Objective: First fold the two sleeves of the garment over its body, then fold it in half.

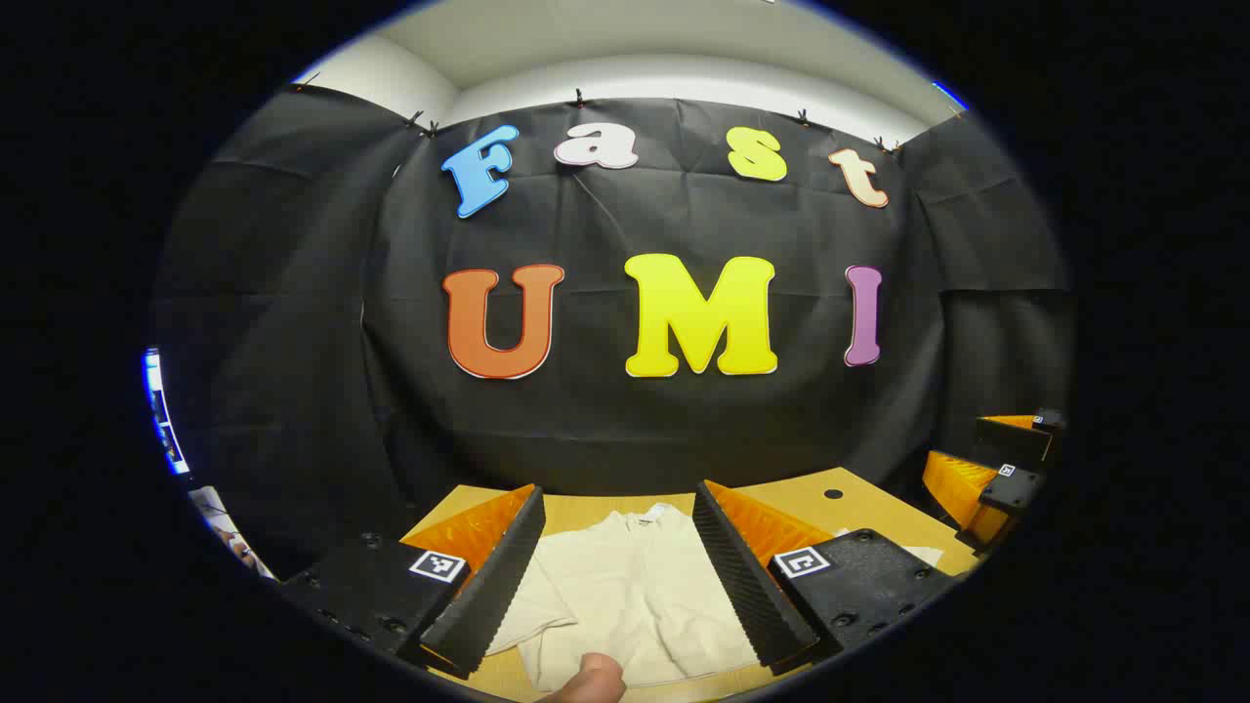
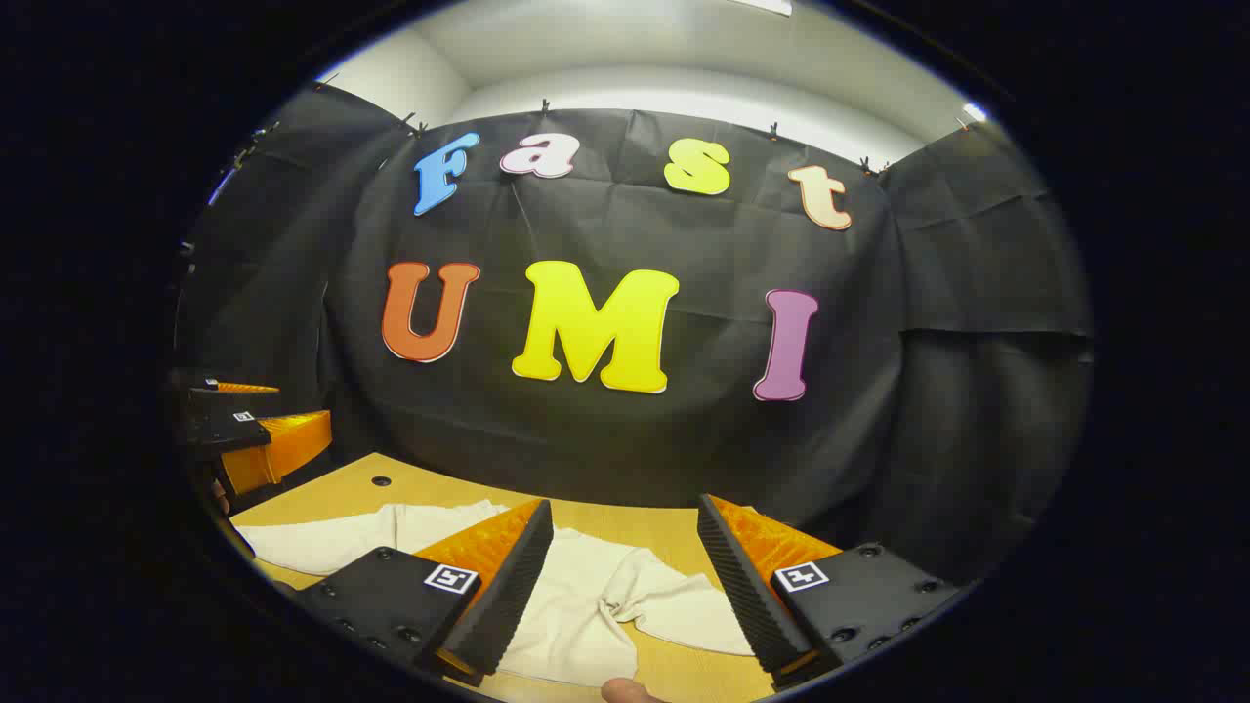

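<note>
Both tongs are open, and I hold them above the table with nothing between the fingers. On the left tongs point(image 1: 618, 576) the two fingers stand wide apart, and through the gap I see the body of the garment point(image 1: 625, 596). On the right tongs point(image 2: 625, 586) the fingers are spread in the same way, over one sleeve.

After the tongs, I go from the largest thing down. The table point(image 1: 869, 503) is of light wood and reaches to the black cloth wall behind it. It has a small dark hole point(image 1: 833, 493) near the far edge; in the right gripper view the hole point(image 2: 381, 481) is at the far left.

The garment is pale cream and lies flat on the table, with the collar point(image 1: 649, 513) pointing to the wall. In the right gripper view the garment point(image 2: 586, 605) spreads from the left edge to under my right fingers. One sleeve point(image 2: 684, 605) there lies out to the side with some wrinkles, not folded over the body. In the left gripper view the other sleeve point(image 1: 532, 610) also lies beside the body.

In the left gripper view I see the right tongs point(image 1: 996, 469) far at the right edge, well apart. A fingertip point(image 1: 591, 679) of my hand shows at the bottom, in front of the garment's hem.
</note>
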